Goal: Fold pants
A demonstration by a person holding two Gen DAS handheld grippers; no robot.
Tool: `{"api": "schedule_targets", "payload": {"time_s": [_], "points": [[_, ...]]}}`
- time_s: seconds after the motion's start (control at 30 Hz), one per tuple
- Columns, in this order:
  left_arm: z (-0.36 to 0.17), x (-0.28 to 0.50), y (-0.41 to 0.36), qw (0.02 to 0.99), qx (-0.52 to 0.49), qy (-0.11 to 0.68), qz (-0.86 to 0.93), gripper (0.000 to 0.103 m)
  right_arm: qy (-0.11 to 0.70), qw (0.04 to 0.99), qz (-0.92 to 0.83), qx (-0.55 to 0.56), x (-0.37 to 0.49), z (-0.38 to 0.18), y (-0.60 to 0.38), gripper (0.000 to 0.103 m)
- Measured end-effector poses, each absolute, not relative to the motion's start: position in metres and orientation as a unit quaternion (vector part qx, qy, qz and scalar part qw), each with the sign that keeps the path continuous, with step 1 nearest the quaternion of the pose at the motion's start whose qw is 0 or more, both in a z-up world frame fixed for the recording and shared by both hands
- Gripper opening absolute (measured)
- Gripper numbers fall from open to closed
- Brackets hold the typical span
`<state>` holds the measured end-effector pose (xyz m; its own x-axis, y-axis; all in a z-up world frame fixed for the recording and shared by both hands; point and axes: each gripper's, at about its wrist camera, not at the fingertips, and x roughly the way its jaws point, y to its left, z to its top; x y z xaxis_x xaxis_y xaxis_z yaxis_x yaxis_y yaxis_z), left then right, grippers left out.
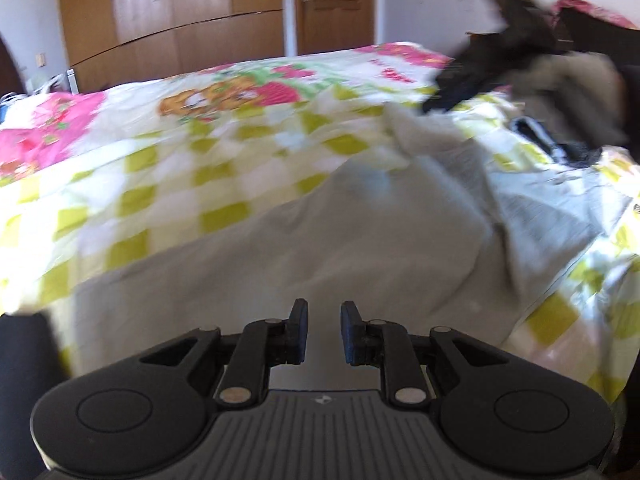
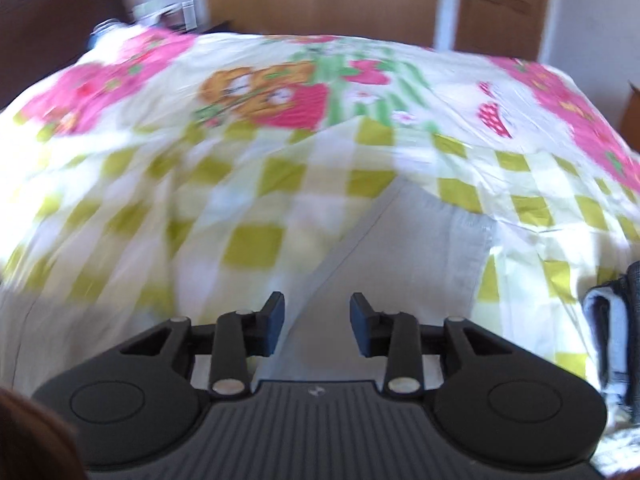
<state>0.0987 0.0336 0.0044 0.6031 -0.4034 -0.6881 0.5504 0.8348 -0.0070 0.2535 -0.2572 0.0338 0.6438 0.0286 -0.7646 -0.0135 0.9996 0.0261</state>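
Observation:
Pale grey pants [image 1: 320, 240] lie spread on a bed with a yellow-green checked, strawberry-print sheet [image 1: 168, 168]. In the left wrist view they fill the near middle, with a rumpled end toward the far right. My left gripper [image 1: 324, 330] is open and empty just above the fabric. In the right wrist view one leg of the pants [image 2: 420, 252] runs away from me to a hem. My right gripper [image 2: 318, 328] is open and empty over that leg. Both views are motion-blurred.
A heap of dark and beige clothes [image 1: 520, 64] lies at the bed's far right. A folded grey-blue garment [image 2: 612, 344] sits at the right edge of the right wrist view. A wooden wardrobe [image 1: 172, 8] and a door [image 1: 336, 0] stand behind the bed.

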Motion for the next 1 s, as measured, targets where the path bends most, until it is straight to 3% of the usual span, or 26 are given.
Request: {"api": "schedule_targets", "payload": {"time_s": [0.3, 0.33, 0.37, 0.4, 0.47, 0.6, 0.77, 0.87, 1.0], "points": [[-0.015, 0.13, -0.026, 0.868, 0.079, 0.36, -0.333, 0.033, 0.456, 0.884, -0.102, 0.015, 0.354, -0.026, -0.273, 0.034], [-0.017, 0.128, -0.03, 0.866, 0.083, 0.36, -0.336, 0.033, 0.46, 0.881, -0.106, 0.021, 0.355, -0.029, -0.278, 0.028], [-0.018, 0.128, -0.033, 0.865, 0.086, 0.362, -0.337, 0.033, 0.461, 0.88, -0.11, 0.034, 0.355, -0.031, -0.285, 0.011], [-0.019, 0.126, -0.034, 0.864, 0.086, 0.365, -0.337, 0.033, 0.462, 0.878, -0.112, 0.052, 0.353, -0.031, -0.294, 0.003], [-0.018, 0.123, -0.035, 0.863, 0.085, 0.368, -0.335, 0.033, 0.454, 0.88, -0.107, 0.088, 0.343, -0.023, -0.312, 0.002], [-0.007, 0.116, -0.041, 0.867, 0.096, 0.356, -0.335, 0.033, 0.394, 0.904, -0.088, 0.141, 0.285, 0.028, -0.35, 0.001], [0.011, 0.102, -0.062, 0.867, 0.101, 0.33, -0.361, 0.033, 0.3, 0.919, -0.097, 0.235, 0.148, 0.098, -0.422, 0.001], [0.013, 0.092, -0.086, 0.859, 0.109, 0.322, -0.383, 0.033, 0.272, 0.91, -0.138, 0.28, 0.059, 0.099, -0.459, 0.001], [0.001, 0.081, -0.126, 0.838, 0.141, 0.338, -0.406, 0.034, 0.284, 0.87, -0.209, 0.345, -0.02, 0.049, -0.498, 0.002]]}}
